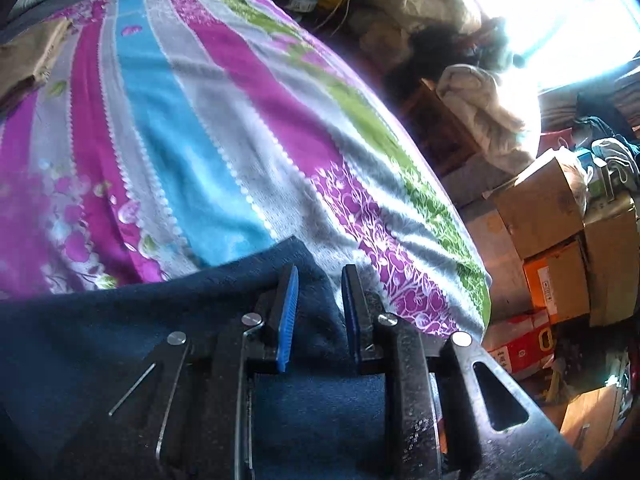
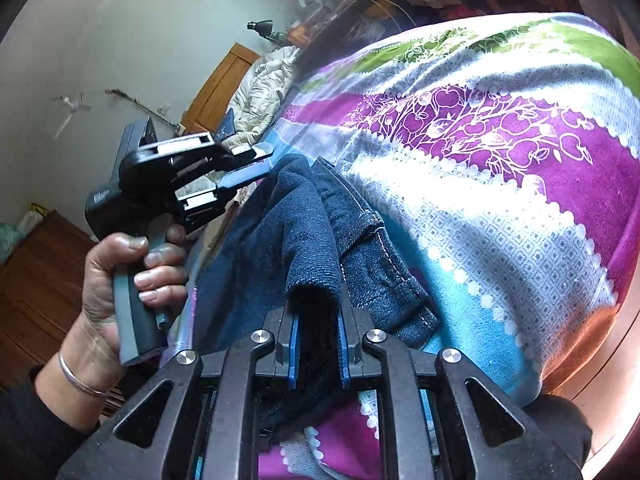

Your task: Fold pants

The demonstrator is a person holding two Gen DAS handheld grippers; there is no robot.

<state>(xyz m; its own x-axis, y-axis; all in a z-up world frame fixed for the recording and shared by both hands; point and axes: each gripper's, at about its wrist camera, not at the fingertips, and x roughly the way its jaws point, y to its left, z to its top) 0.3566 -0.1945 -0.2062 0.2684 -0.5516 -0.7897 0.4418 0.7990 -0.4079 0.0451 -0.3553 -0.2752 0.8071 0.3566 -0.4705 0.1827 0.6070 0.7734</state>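
Pants (image 2: pixel 304 232), one pair, dark blue denim, bunched at the near edge of the bed with one hemmed leg end trailing onto the blanket (image 2: pixel 500 184). One blanket covers the bed: striped magenta, grey, turquoise and green, with apple prints.

Right gripper (image 2: pixel 318 344): my two blue-padded fingers are clamped on a thick fold of the denim, cloth filling the space between the pads.

Left gripper (image 1: pixel 320 300): two fingers parted, hovering over the flat denim near the bed's near edge; blue cloth shows in the gap, nothing pinched. From the right wrist view the same tool (image 2: pixel 256 164) sits tilted above the far end of the bunched pants, jaws apart, and my left hand (image 2: pixel 124 280) wraps its handle (one metal bangle at the wrist).

Beyond the bed's right edge, in the left wrist view: cardboard boxes (image 1: pixel 556 240) stacked, at least four, exact count unclear. One pale quilt (image 1: pixel 484 116) heaped by the bright window (image 1: pixel 580 20).
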